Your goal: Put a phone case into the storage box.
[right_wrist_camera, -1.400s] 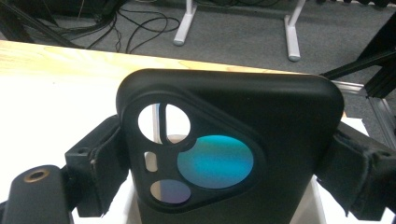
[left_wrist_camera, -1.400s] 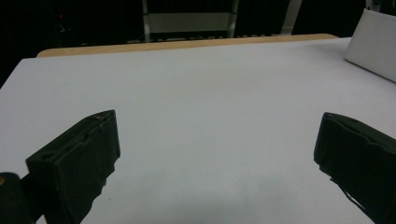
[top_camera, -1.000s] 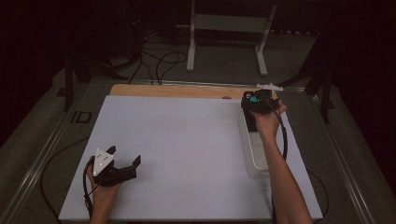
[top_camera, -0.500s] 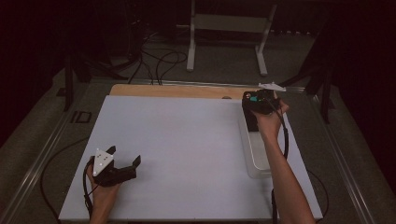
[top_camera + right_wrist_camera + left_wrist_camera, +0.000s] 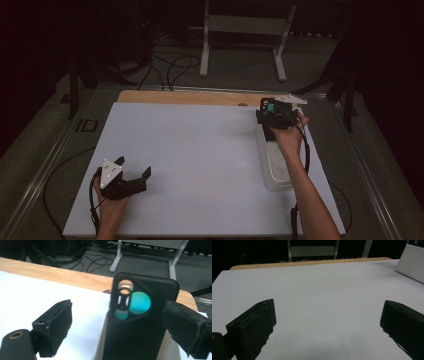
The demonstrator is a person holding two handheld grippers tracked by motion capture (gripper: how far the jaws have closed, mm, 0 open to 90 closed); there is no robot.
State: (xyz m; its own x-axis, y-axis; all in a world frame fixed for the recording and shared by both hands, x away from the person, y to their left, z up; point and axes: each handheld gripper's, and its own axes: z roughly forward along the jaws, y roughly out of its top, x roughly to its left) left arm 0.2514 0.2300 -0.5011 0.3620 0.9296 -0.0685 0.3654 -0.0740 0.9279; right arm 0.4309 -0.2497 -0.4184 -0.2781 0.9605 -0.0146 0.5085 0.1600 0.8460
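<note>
Black phone case (image 5: 140,322) with a teal camera cutout is the thing in play here, standing upright between the fingers of the right gripper (image 5: 274,114), over at about 2 o'clock on the counter (image 5: 200,150). From the right gripper view, those fingers are spread wide, with a clear gap to the left one; the right one sits just beside the case's edge, and I can't tell if it touches. The case's lower end sits at the far end of a clear plastic tray (image 5: 276,172) that runs along the counter's right side. Can't see what keeps it upright.

Left gripper (image 5: 131,182) is parked way off at roughly 7 o'clock, resting low on the white surface, fingers wide apart too, nothing between them.
</note>
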